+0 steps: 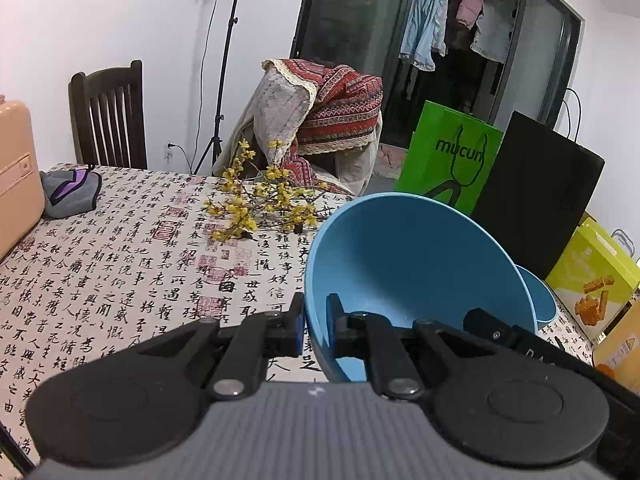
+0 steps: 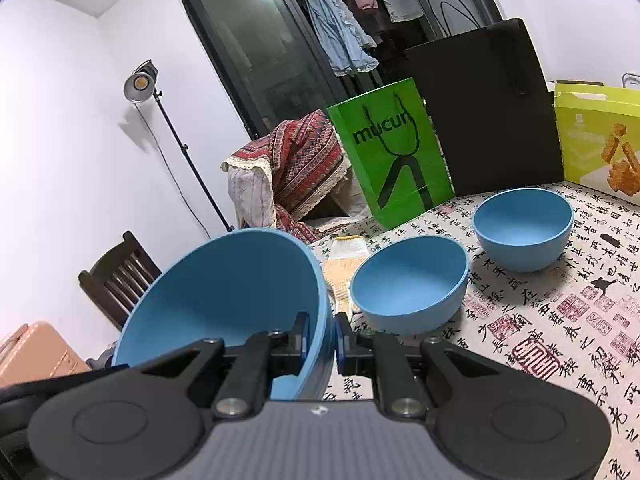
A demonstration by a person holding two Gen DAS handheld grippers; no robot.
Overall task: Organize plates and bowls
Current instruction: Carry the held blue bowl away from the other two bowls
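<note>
a: bowl [image 1: 416, 264] in question, the big blue one, was pinched by you from both sides. your left gripper [image 1: 316, 326] had its fingers closed on the near-left rim, one pad outside the wall and one inside; your right gripper [image 2: 320, 338] clamped the opposite rim the same way.

b: and where was it?

a: lifted and tilted above the calligraphy tablecloth [image 1: 120, 264], its mouth leaning toward the far side. two smaller blue bowls sat on the cloth ahead of your right hand: the nearer bowl [image 2: 412, 280] just beyond the gripper, the farther bowl [image 2: 524, 228] near the green bag [image 2: 392, 152].

b: what could have gone wrong?

a: you held only thin rim on each side. if either hand pulled apart or twisted, i judged the wall could slip from the pads and drop. swinging it low toward the nearer bowl could also have knocked that one across the cloth.
</note>
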